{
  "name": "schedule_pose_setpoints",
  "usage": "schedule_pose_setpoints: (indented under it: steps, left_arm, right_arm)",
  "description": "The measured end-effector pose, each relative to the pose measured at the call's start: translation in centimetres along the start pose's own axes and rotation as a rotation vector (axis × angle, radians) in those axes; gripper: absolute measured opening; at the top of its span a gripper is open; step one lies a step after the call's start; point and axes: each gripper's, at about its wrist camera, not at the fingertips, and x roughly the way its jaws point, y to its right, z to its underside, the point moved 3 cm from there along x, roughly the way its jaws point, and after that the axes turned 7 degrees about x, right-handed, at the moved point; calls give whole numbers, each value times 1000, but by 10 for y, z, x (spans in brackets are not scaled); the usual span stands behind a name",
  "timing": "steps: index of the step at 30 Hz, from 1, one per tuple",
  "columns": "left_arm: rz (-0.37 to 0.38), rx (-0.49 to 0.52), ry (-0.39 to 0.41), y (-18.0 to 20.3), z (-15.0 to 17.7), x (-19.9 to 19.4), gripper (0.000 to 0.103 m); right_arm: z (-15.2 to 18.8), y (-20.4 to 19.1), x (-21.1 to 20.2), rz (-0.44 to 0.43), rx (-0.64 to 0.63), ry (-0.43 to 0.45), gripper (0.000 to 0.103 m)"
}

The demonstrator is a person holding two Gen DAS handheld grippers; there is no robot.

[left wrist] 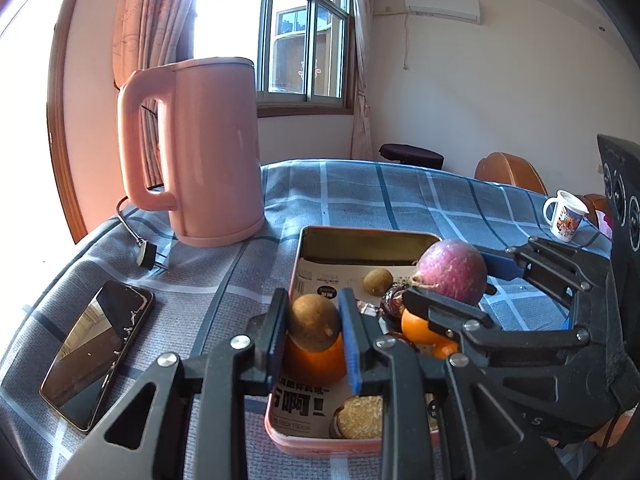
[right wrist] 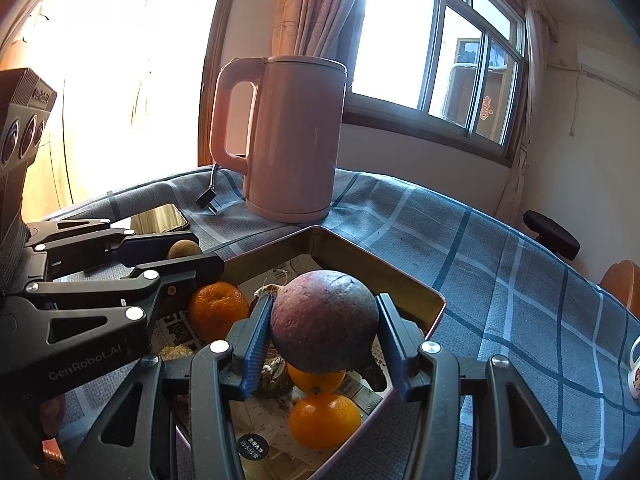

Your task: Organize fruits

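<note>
My left gripper (left wrist: 313, 300) is shut on a small brown fruit (left wrist: 314, 326), held just above an orange (left wrist: 316, 368) at the near end of a pink tin tray (left wrist: 362, 236) lined with newspaper. My right gripper (right wrist: 324, 300) is shut on a round purple-red fruit (right wrist: 324, 328), held over the tray (right wrist: 436, 304) above two oranges (right wrist: 324, 420). A third orange (right wrist: 218, 310) lies to the left of them. In the left wrist view the right gripper (left wrist: 448, 276) and its purple fruit (left wrist: 452, 268) show at the right. Another small brown fruit (left wrist: 378, 281) lies in the tray.
A pink kettle (left wrist: 208, 152) stands behind the tray on the blue checked cloth (left wrist: 400, 196), its plug (left wrist: 146, 256) lying loose. A phone (left wrist: 96, 356) lies to the left and a white mug (left wrist: 564, 216) at the far right. A round biscuit (left wrist: 360, 416) sits in the tray's near end.
</note>
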Motion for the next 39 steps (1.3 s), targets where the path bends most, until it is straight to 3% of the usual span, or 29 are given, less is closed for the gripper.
schedule_pose_setpoints:
  steps: [7,12,20,29,39]
  left_arm:
    - [-12,-6,12,-2,1,-5,28]
    - [-26,-26,55,-7,-2,-19,52]
    - [-25,-24,129,-3,-12,-44,73]
    - [-17,3,149,16,-19,-51,77]
    - [-26,33,158,33,-22,-55,91]
  right_arm:
    - [1,-4,-4,-22,-16,-2,64]
    - [-2,1,-15,-25,12,25,69]
    - [-7,11,-48,13,44,97,75]
    - [-3,39,-80,94,101,145,80]
    - [4,61,-100,130,158,165,82]
